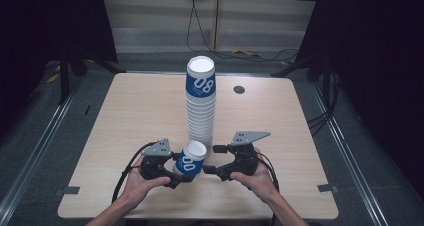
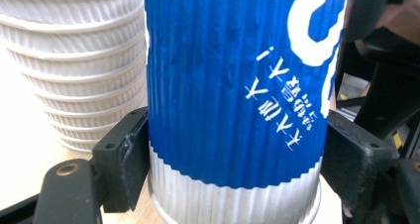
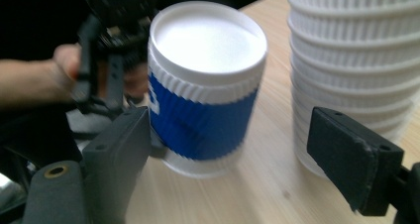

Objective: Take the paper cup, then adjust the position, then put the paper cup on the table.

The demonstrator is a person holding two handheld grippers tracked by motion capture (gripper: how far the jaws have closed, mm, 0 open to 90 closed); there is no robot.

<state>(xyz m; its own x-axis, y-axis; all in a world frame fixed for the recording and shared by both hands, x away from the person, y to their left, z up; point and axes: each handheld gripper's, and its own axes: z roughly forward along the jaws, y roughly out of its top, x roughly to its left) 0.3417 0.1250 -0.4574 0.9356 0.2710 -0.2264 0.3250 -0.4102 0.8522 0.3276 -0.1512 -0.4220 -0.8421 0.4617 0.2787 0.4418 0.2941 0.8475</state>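
single cup (image 1: pixel 190 160) just before stack (image 1: pixel 201 103) on table (image 1: pixel 130 116)

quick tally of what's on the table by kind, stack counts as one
single upside-down blue and white paper cup: 1
stack of upside-down paper cups: 1
handheld grippers: 2, left gripper and right gripper
total: 4

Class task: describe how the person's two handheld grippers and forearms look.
Both the left gripper and right gripper are black, each with two blocky jaws, a grey three-cornered plate with small holes on top, and a black trailing cable. The person's forearms are bare, without sleeves.
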